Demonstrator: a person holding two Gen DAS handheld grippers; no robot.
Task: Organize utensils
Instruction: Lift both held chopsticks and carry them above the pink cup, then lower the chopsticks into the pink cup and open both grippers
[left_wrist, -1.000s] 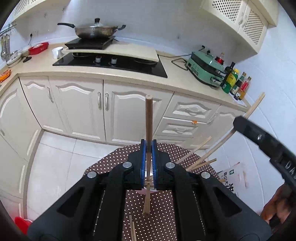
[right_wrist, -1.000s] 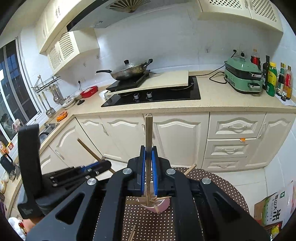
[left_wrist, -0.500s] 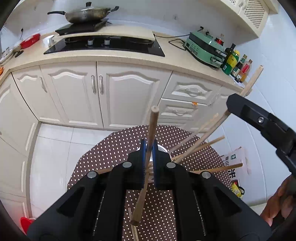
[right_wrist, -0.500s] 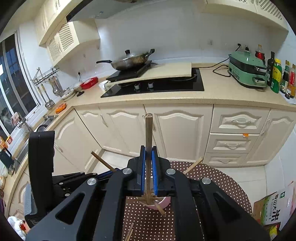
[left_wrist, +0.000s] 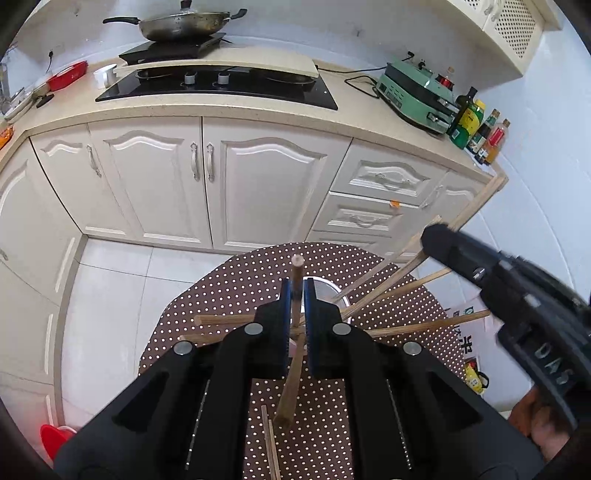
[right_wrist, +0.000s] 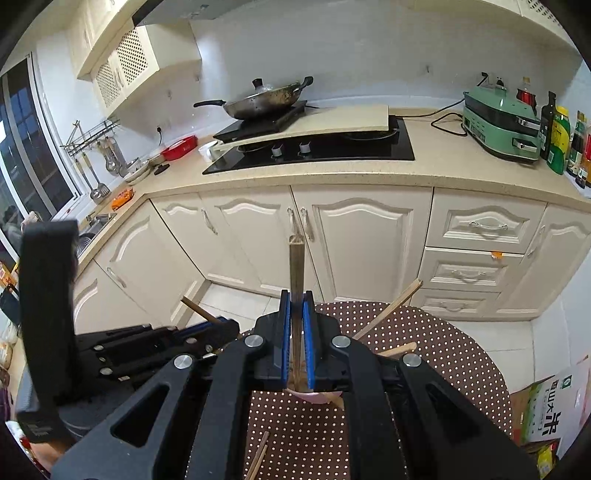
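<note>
Jaws on my left gripper are pinching a wooden chopstick between the blue pads; the stick runs tilted through them, its round tip poking up past the pads and its lower end hanging over the dotted bench. Jaws on my right gripper are pressed onto a second chopstick, which stands close to upright with its squared end well above the pads.

In the left wrist view I see a metal-rimmed cup just beyond the left gripper, with several loose chopsticks fanning out of it to both sides. The right gripper comes in from the right there, its stick slanting up toward the drawers. Two more thin sticks lie flat on the bench near the bottom edge.

In the right wrist view a pink cup sits directly under the right gripper, mostly hidden; I cannot tell whether the held stick's lower end is inside it. The left gripper's black body sits just left of it.

Behind the bench are the white cabinets, a stove with a wok, and a green cooker.
</note>
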